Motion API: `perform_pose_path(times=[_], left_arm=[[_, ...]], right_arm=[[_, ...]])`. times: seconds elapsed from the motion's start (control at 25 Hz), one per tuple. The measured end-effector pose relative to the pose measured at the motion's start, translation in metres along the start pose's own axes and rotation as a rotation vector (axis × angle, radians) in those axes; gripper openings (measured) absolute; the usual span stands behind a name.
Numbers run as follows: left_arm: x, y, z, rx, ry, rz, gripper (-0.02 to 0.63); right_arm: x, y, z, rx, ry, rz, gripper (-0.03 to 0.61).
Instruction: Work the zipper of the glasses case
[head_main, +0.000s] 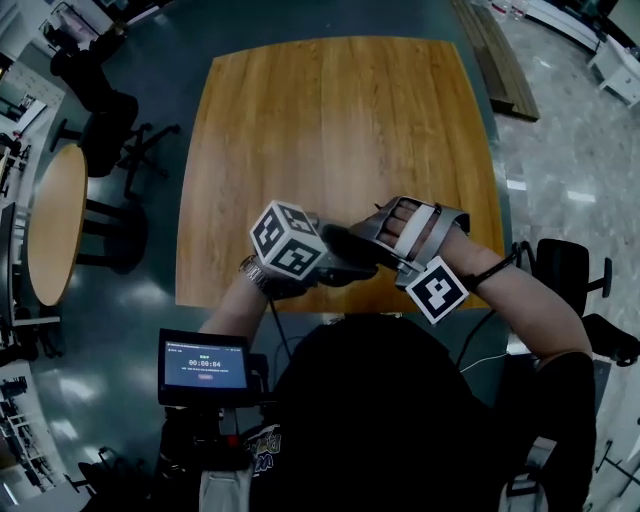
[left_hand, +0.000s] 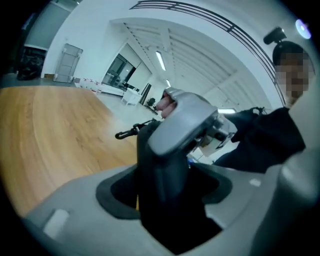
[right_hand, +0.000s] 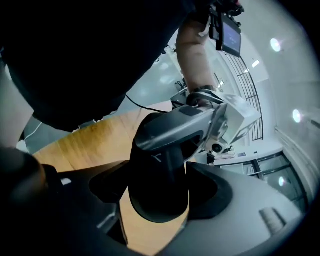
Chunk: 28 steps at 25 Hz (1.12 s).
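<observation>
The dark glasses case (head_main: 343, 243) is up in the air, over the near edge of the wooden tabletop (head_main: 330, 120). The left gripper (head_main: 325, 262) has its fingers (left_hand: 75, 210) closed on one end of the case. The right gripper (head_main: 385, 238) has its fingers (right_hand: 250, 210) closed on the other end. The two grippers point at each other, with the case between them. A small black clip (left_hand: 125, 134) sticks out from the case
</observation>
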<state>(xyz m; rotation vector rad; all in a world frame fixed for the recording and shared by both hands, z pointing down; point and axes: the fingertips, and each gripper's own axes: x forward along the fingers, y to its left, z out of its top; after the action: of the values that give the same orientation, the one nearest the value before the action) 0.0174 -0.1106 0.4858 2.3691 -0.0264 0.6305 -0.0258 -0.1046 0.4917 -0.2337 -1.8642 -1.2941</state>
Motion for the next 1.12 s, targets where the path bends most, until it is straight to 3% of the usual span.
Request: perform_pose_path(times=[0.12,0.24,0.32,0.4,0.52,0.6,0.72,0.84,1.0,1.12], left_arm=[[0.006,0.004,-0.001,-0.010,-0.026,0.033,0.286],[0.005,0.007,-0.005,0.049,-0.010,0.104,0.284],[-0.001,0.001,-0.007,0.156,0.034,0.149,0.284],[-0.006,-0.002,-0.008,0.303,0.087,0.203,0.284],[-0.007,-0.004,-0.012,0.522,0.164,0.270,0.284],[-0.005,-0.011,-0.014,0.624,0.207,0.282,0.284],[-0.006,-0.015,-0.016,0.726,0.244,0.312,0.284],[-0.010,-0.014,-0.020,0.756,0.264,0.317,0.284],[-0.010,-0.031,-0.027,0.736,0.252,0.242,0.284],[-0.007,-0.046,-0.039,0.726,0.287,0.187,0.282]], right_arm=[[-0.022,0.010,-0.019,0.093,-0.010,-0.006,0.365],[-0.060,0.007,-0.046,0.401,-0.087,-0.017,0.334],[-0.081,-0.002,-0.057,0.605,-0.168,0.018,0.269],[-0.091,-0.013,-0.058,0.736,-0.257,0.068,0.218],[-0.092,-0.026,-0.048,0.852,-0.382,0.149,0.133],[-0.089,-0.027,-0.041,0.875,-0.418,0.204,0.121],[-0.083,-0.020,-0.031,0.821,-0.404,0.274,0.117],[-0.079,-0.016,-0.027,0.672,-0.328,0.269,0.115],[-0.078,-0.006,-0.014,0.284,-0.138,0.193,0.097],[-0.082,0.006,0.007,0.030,-0.059,0.199,0.100]])
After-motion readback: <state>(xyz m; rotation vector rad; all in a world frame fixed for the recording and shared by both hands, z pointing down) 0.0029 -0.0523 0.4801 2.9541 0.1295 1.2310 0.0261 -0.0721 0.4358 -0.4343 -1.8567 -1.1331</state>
